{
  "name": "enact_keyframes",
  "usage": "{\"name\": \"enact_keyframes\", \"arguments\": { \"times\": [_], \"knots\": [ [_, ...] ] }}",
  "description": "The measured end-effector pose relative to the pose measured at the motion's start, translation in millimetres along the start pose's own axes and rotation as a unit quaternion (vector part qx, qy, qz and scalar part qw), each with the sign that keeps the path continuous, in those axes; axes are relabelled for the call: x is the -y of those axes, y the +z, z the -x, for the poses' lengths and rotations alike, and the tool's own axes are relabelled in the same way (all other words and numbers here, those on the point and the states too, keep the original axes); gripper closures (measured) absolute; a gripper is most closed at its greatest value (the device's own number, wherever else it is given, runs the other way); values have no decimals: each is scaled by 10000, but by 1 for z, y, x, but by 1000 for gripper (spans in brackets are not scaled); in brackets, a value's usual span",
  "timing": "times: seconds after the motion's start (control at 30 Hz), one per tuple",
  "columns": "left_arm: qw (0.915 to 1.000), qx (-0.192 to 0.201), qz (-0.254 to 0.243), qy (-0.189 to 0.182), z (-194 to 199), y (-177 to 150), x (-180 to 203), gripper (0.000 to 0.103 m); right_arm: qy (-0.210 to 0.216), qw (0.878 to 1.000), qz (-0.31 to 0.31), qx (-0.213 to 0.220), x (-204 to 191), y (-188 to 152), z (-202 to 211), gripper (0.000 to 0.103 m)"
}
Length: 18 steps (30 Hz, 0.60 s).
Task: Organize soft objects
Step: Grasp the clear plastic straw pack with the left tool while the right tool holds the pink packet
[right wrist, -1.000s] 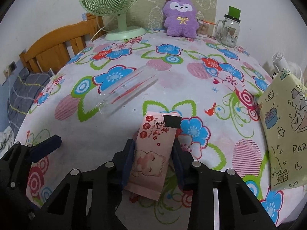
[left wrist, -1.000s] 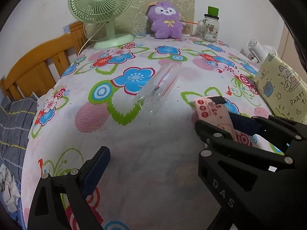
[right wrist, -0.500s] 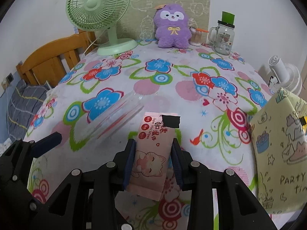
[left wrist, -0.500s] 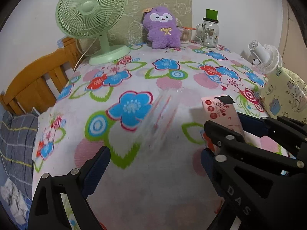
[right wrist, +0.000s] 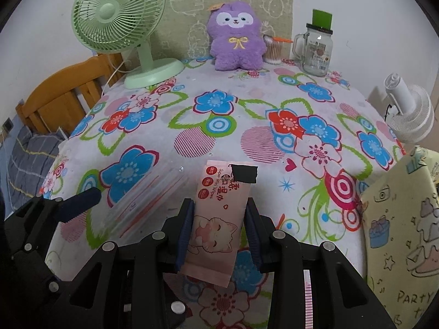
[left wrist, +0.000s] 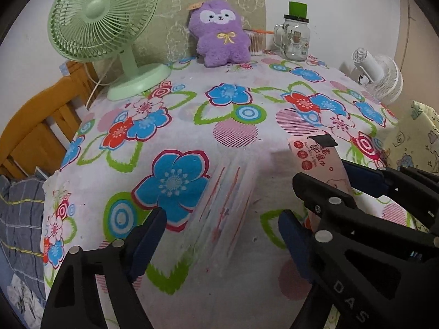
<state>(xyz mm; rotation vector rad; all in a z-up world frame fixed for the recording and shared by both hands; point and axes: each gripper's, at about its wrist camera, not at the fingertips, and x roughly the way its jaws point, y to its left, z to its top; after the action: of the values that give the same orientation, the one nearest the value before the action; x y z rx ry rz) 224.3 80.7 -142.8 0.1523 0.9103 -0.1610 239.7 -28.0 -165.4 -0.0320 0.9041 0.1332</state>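
Low in the right wrist view, the right tongs point(right wrist: 218, 226) clench a soft, light pink wipes pack point(right wrist: 216, 219) by its long edges. The left tongs point(left wrist: 219, 233) are closing around what looks like a clear, slippery pouch point(left wrist: 225, 208), not yet pressing it.

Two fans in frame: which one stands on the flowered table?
The green fan, at the table's far left beside the purple plush; the white fan sits off its right edge.

A table under a flowered cloth point(right wrist: 219, 104) carries, along its far edge, a green fan point(right wrist: 120, 24), a purple plush toy point(right wrist: 236, 38), a tub of cotton swabs point(right wrist: 273, 50) and a glass mug jar point(right wrist: 315, 52). Nearer lies a clear plastic bag point(left wrist: 227, 205) (flat, see-through).
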Motion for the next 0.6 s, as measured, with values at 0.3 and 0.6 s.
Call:
{"name": "enact_keyframes", "arguments": {
  "times": [0.3, 0.6],
  "knots": [
    [9999, -81, 65, -98, -13, -1, -1, 34, 44, 9999, -56, -136, 3, 1, -16, 64],
    [9999, 3, -26, -135, -8, -3, 2, 73, 66, 9999, -47, -133, 4, 0, -15, 64]
  ]
}}
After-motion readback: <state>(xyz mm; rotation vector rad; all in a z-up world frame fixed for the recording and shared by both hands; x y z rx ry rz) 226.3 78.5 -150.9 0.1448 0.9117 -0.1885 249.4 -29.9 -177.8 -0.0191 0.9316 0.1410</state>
